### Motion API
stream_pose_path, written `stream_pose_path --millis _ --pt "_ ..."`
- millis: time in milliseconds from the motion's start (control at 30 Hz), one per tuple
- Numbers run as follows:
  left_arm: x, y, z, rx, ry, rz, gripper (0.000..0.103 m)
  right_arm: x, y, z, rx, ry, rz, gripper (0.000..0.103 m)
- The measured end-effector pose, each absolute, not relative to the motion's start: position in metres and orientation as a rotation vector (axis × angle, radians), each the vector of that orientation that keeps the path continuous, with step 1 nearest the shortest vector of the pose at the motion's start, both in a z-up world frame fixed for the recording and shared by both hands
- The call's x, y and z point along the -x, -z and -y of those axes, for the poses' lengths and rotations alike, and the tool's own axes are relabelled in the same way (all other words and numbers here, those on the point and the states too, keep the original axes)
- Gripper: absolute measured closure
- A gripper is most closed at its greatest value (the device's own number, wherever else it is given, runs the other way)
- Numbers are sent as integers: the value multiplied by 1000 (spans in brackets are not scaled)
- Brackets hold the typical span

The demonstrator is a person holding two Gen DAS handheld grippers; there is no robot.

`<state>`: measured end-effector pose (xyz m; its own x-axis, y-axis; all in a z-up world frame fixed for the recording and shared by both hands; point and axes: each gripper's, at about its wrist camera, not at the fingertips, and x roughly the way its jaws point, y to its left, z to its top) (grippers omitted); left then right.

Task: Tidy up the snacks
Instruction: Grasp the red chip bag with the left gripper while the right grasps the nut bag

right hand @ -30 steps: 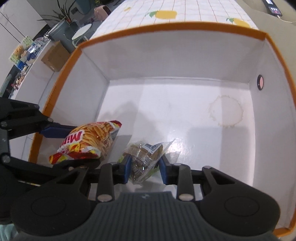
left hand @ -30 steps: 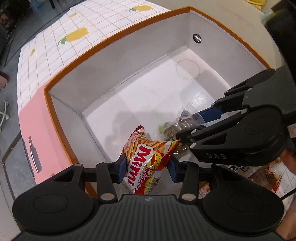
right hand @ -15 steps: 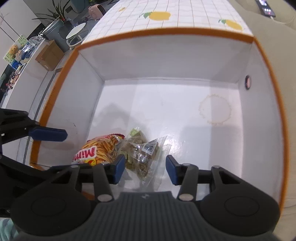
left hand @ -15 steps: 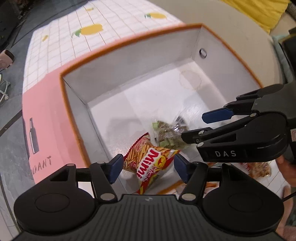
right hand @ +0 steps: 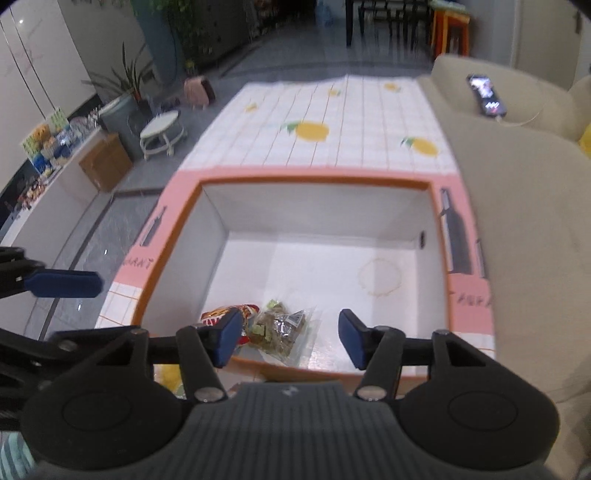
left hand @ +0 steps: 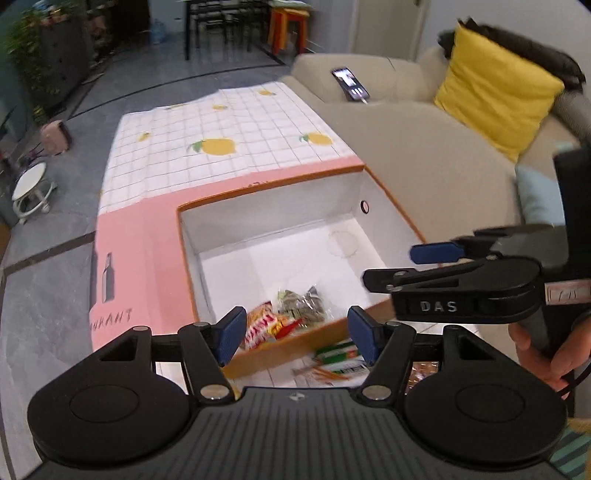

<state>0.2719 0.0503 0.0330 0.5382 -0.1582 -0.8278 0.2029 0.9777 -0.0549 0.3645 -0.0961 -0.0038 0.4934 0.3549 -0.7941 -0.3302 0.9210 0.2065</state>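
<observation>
Red snack bag flat in box, long axis toward near-left corner; left gripper, right gripper spread, empty.

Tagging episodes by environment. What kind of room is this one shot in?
Most likely a home living room: a beige sofa with a yellow cushion, a low table under a lemon-print cloth, and dining chairs in the background.

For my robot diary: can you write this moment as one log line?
left gripper: open | right gripper: open, just widened | red snack bag, clear snack bag: in box
</observation>
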Motion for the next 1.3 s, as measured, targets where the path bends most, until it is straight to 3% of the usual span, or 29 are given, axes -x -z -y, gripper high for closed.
stream_pose_path --millis 267,667,867,1300 --pt "-214 -26 -51 102 114 -1001 27 -290 -5 129 -103 -384 -908 38" --pt "-174 52 -59 238 -99 -1168 26 -208 61 136 -128 -361 -945 38" --pt "-174 82 -55 283 -190 -1241 22 -205 97 141 -130 -331 -1023 39" --pt "-204 138 -74 499 -448 -1362 19 -222 116 145 -146 -337 -1036 38"
